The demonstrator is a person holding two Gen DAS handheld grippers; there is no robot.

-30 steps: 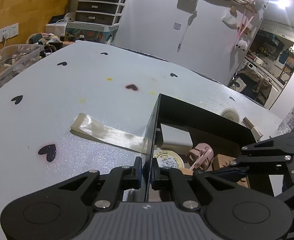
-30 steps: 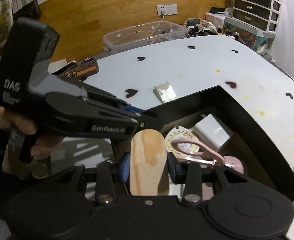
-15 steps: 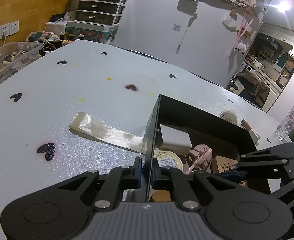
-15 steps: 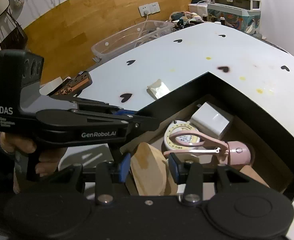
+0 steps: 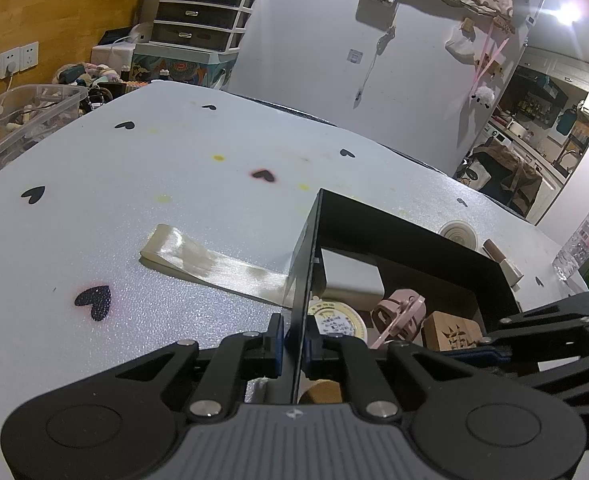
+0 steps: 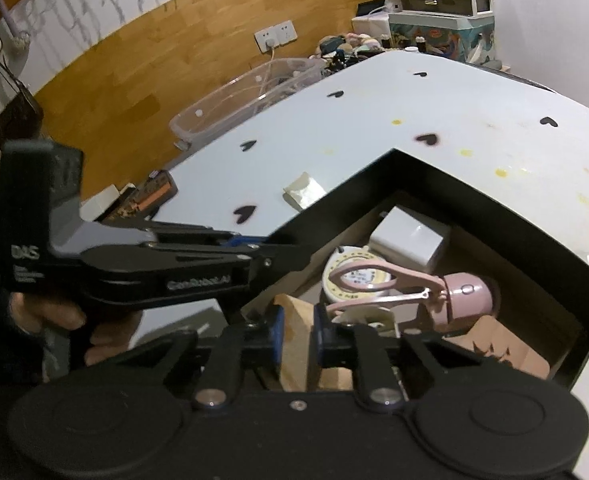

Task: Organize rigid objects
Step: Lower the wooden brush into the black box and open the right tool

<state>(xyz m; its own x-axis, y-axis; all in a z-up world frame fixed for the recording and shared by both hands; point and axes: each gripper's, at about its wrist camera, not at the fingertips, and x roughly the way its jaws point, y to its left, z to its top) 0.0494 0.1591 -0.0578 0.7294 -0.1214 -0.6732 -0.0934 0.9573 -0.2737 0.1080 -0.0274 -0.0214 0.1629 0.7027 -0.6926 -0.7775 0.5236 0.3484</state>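
Note:
A black box (image 5: 410, 232) stands on the white table and holds a white block (image 5: 350, 278), a round tape measure (image 5: 336, 320), a pink clip tool (image 5: 400, 312) and a carved wooden block (image 5: 452, 332). My left gripper (image 5: 294, 342) is shut on the box's left wall. My right gripper (image 6: 296, 332) is shut on a flat wooden piece (image 6: 294, 344), tilted down inside the box (image 6: 434, 180) beside the tape measure (image 6: 352, 276) and pink tool (image 6: 454, 292). The right gripper (image 5: 490, 354) also shows at the right of the left wrist view.
A folded shiny strip (image 5: 214, 264) lies on the table left of the box. A round disc (image 5: 458, 234), a small brown-and-white item (image 5: 502, 258) and a water bottle (image 5: 582, 240) stand beyond the box. A clear plastic bin (image 6: 246, 96) sits at the table's far edge.
The right gripper has lowered the wooden piece into the box and tilted it edge-on. The left gripper has kept its hold on the wall.

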